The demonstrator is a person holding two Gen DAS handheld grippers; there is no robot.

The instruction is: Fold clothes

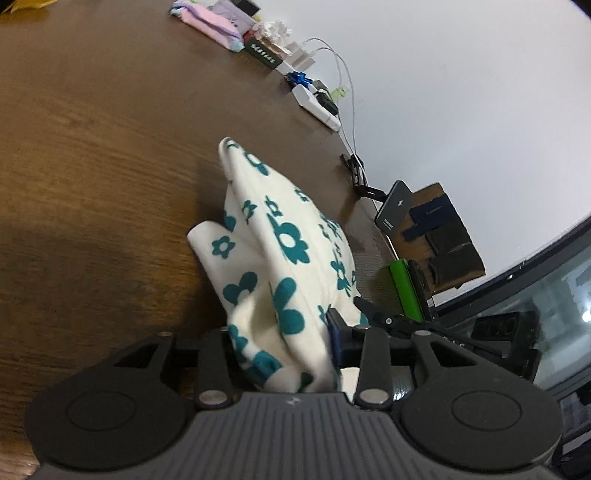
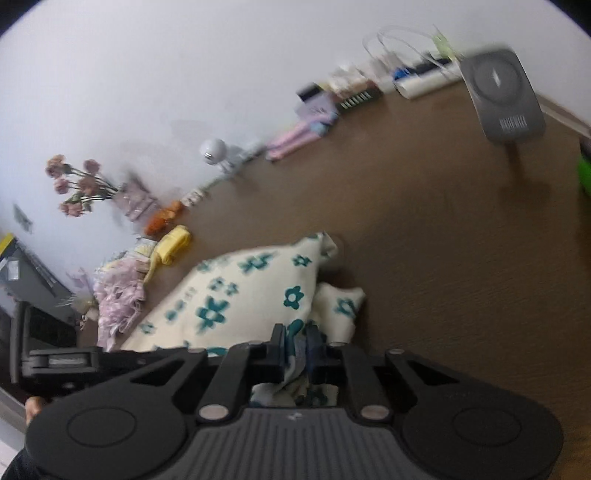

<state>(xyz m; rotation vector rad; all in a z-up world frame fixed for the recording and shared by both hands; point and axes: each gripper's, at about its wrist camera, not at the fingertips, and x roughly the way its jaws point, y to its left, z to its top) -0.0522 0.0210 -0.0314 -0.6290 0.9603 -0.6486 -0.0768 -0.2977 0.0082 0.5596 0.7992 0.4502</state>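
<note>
A cream garment with teal flowers (image 1: 284, 236) hangs in a bunch over the brown wooden table (image 1: 92, 155). My left gripper (image 1: 284, 347) is shut on one bunched edge of it and holds it up. In the right wrist view the same garment (image 2: 236, 295) stretches away to the left, and my right gripper (image 2: 297, 347) is shut on another edge of it. The fingertips of both grippers are mostly hidden by cloth.
Folded pink clothes (image 1: 210, 24), small boxes and a white power strip (image 1: 317, 105) line the table's far edge by the wall. A grey device on a stand (image 2: 502, 96) stands near the right. A pile of lilac and yellow clothes (image 2: 129, 284) and flowers (image 2: 77, 184) lie left.
</note>
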